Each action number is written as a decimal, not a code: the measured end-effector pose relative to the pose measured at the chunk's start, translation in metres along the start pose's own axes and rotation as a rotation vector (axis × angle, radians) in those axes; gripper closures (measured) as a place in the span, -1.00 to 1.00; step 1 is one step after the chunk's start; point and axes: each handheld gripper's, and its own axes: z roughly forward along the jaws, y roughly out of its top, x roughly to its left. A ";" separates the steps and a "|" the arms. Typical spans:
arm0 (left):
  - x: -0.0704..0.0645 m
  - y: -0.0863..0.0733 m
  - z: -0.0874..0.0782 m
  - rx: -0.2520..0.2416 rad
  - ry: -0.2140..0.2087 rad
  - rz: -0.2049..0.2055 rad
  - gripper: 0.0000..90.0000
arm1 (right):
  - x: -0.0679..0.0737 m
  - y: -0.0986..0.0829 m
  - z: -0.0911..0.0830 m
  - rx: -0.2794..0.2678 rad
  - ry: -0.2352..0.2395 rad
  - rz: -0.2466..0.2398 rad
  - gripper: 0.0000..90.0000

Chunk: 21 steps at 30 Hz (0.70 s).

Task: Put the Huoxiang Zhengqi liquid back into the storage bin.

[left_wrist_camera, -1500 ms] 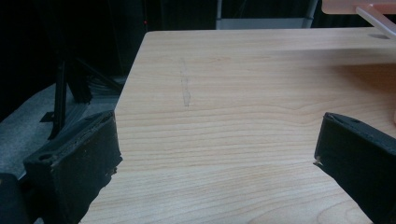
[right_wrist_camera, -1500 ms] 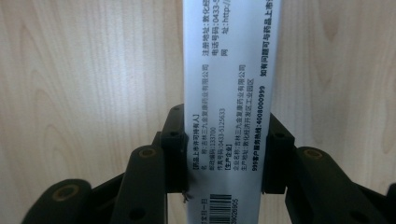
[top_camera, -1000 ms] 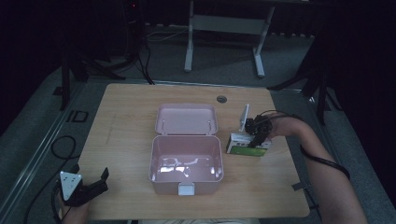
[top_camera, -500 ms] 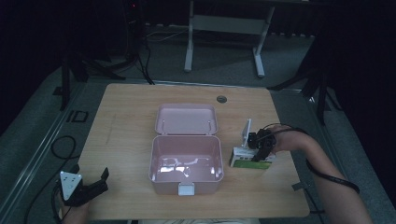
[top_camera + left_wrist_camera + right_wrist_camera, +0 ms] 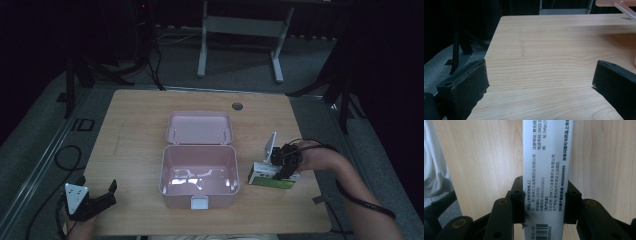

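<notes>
On the table (image 5: 140, 125), a pale wooden top, an open pink box (image 5: 199, 175) sits at the middle, and everything else is best placed from it. Its lid (image 5: 200, 128) lies flat on the far side of it and its inside looks empty apart from glare on the bottom. Just right of the box, near its front right corner, a small green and white carton (image 5: 270, 176) lies on the wood with a white end flap standing up. The right tool (image 5: 283, 167) comes in from the right of the box and has the carton between its jaws; in the right gripper view the carton (image 5: 547, 170) runs straight up between them, its printed white face toward the camera, and both jaws press on its long side edges near the barcode end, so the right tool (image 5: 545, 206) is closed on it. By its look the carton is thin card: probably light, easy to dent, and fairly smooth, so a modest squeeze across the narrow sides near the middle seems the safest hold. Well left of the box, at the front left corner of the table, the left tool (image 5: 97, 197) has its jaws spread wide with only bare wood between them (image 5: 541, 82).
</notes>
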 end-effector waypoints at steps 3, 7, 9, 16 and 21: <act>0.000 0.000 0.000 0.002 0.001 0.000 -0.99 | 0.006 0.000 -0.009 0.006 -0.006 -0.005 0.37; 0.000 0.000 0.000 0.004 0.001 0.005 -0.99 | 0.013 0.000 -0.019 0.006 0.002 -0.002 0.37; 0.000 0.000 0.000 0.002 0.000 0.002 -0.99 | 0.016 0.000 -0.024 0.007 0.002 0.000 0.37; 0.001 0.000 0.000 0.001 0.000 -0.005 -0.99 | 0.022 0.004 -0.043 0.018 -0.013 -0.006 0.37; 0.001 0.000 0.000 0.004 -0.001 -0.002 -0.99 | 0.023 0.008 -0.062 0.028 -0.020 0.000 0.37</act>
